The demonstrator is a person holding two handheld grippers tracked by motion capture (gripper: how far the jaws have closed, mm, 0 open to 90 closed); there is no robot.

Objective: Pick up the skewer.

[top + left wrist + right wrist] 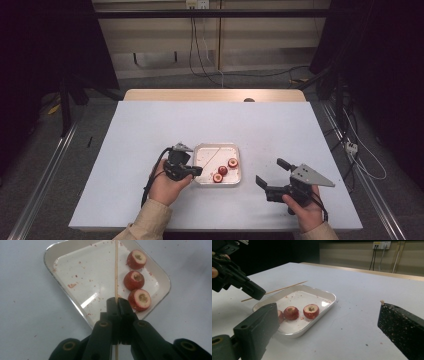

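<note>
Left gripper (117, 302) pinches skewer (116, 270) over tray (53, 253) — fruits (134, 280) beside it.

Skewer (116, 270): a thin, pale wooden stick, straight and bare, with no fruit on it. It is clamped near one end between the closed fingers (113, 305) of the left gripper (117, 301) and held off the tray (53, 253), its free length running out above the tray floor beside the fruit. Fruit (139, 299): three small red pieces with cored, pale centres, standing cut side up in a row along one side of the white, crumb-flecked tray on the bench (280, 130).
</note>
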